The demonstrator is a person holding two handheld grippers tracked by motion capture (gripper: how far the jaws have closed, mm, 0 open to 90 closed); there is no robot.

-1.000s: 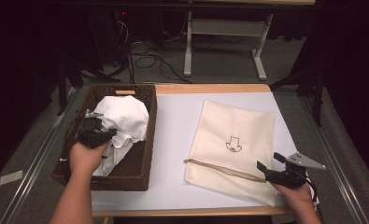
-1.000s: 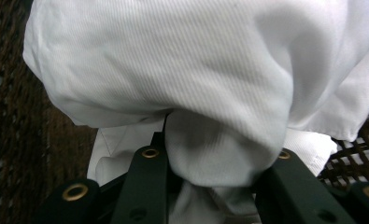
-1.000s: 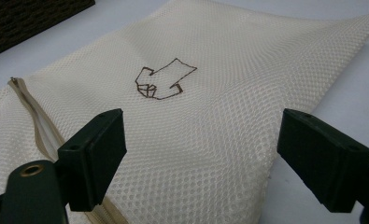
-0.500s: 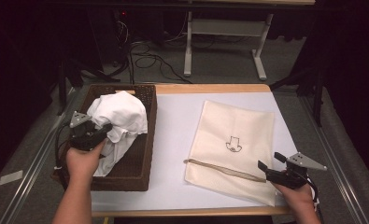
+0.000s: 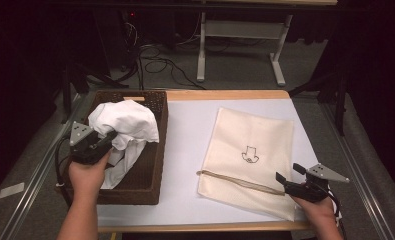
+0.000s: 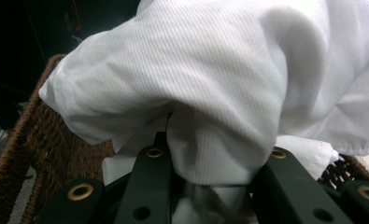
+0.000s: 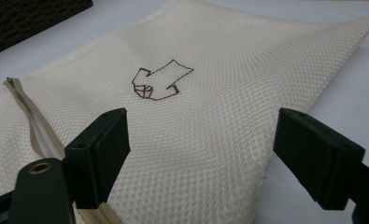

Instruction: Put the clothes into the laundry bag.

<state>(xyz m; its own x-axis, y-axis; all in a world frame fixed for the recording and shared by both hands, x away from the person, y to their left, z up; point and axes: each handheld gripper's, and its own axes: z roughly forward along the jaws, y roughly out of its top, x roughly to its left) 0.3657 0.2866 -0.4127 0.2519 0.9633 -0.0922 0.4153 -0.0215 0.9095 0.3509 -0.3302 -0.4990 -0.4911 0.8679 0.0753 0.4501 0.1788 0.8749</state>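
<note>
1. White cloth [image 5: 125,127] sits bunched in the brown wicker basket [image 5: 152,170] at the left side of the bench [image 5: 185,145], with its upper folds raised above the basket's rim.
2. Left gripper [image 5: 102,145] is over the basket, its jaws pinching a fold of the cloth; in the left gripper view the fabric [image 6: 219,93] is squeezed between the two black jaws and billows out above them.
3. Part of the cloth hangs down from the grip into the basket (the lower end lies on the basket's floor, as far as the high view shows).
4. Cream mesh bag [image 5: 250,155] lies flat on the white bench surface to the right of the basket, well apart from it, with a small dark drawing [image 7: 159,84] near its middle.
5. Its zipper [image 5: 235,180] runs along the near edge of the bag.
6. Right gripper [image 5: 290,176] rests at the bag's near right corner, jaws spread wide with nothing pinched; in the right gripper view the mesh [image 7: 210,154] lies between and beneath them.
7. Right hand [image 5: 317,210] holds that gripper low, close to the bench's front edge.
</note>
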